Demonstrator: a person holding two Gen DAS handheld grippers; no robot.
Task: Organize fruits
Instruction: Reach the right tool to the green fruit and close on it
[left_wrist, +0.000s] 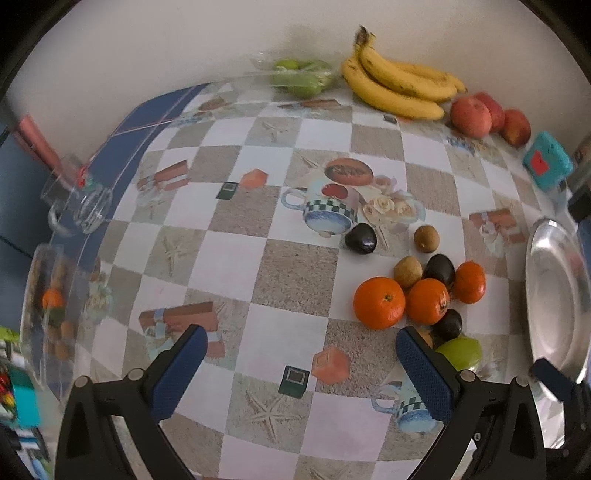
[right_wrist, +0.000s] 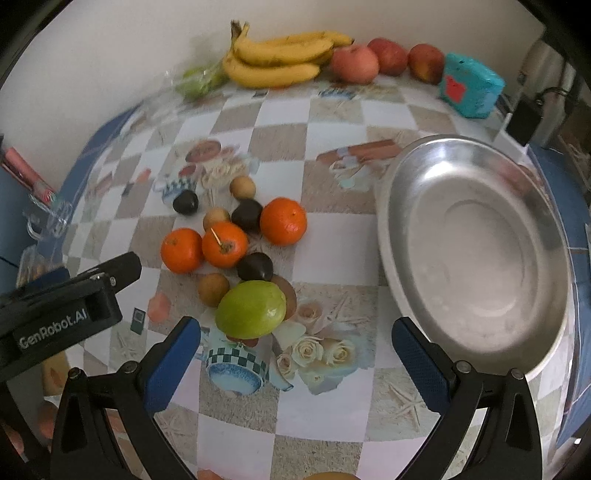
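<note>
Both grippers released, holding nothing. Left gripper with blue-padded jaws spread wide above the checkered printed tablecloth, over bare cloth. Right gripper likewise spread, hovering just short of the round green apple-like fruit at 12 o'clock of its jaws, not touching.

Loose fruit clustered at table centre: three round orange tangerines touching or just beside one another, dark purple plum-like fruits and small tan-brown round fruits among them. One dark fruit apart, at 11 o'clock of the cluster in the left wrist view.

Shallow round silver metal dish at 3 o'clock of the cluster.

Along the wall at 12 o'clock: bunch of yellow bananas, three red apples, clear bag of green fruit, teal box with a red patch.
</note>
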